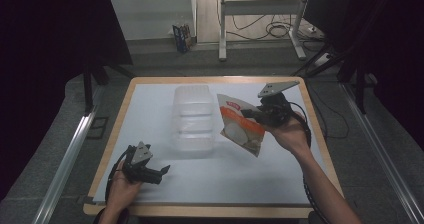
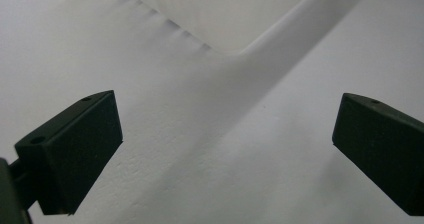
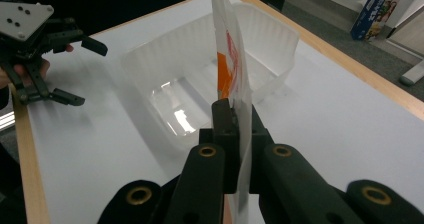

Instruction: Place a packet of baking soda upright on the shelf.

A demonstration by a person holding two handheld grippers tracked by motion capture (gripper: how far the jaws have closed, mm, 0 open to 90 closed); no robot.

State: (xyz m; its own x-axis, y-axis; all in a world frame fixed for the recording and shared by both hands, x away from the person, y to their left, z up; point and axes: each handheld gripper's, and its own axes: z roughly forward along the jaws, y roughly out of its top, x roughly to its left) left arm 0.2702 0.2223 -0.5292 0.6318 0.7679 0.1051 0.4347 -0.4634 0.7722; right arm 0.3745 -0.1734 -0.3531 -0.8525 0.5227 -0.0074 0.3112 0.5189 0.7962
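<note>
A white and orange snack bag [image 1: 241, 126] hangs tilted above the table, just right of a clear plastic tub [image 1: 192, 116]. My right gripper [image 1: 251, 115] is shut on the bag's right edge. In the right gripper view the bag [image 3: 231, 59] stands edge-on between the closed jaws of my right gripper [image 3: 239, 121], with the empty tub [image 3: 200, 84] beyond it. My left gripper [image 1: 162, 174] rests low at the front left of the table, open with nothing between its fingers. In the left gripper view its two pads [image 2: 75, 149] stand wide apart over the white surface, with the tub's corner [image 2: 225, 14] ahead.
A white sheet [image 1: 225, 174] covers the wood-edged table [image 1: 210, 211]. A blue box [image 1: 182, 36] stands on the floor behind the table, beside desk legs and cables [image 1: 272, 29]. The left gripper [image 3: 40, 54] shows at the far left of the right gripper view.
</note>
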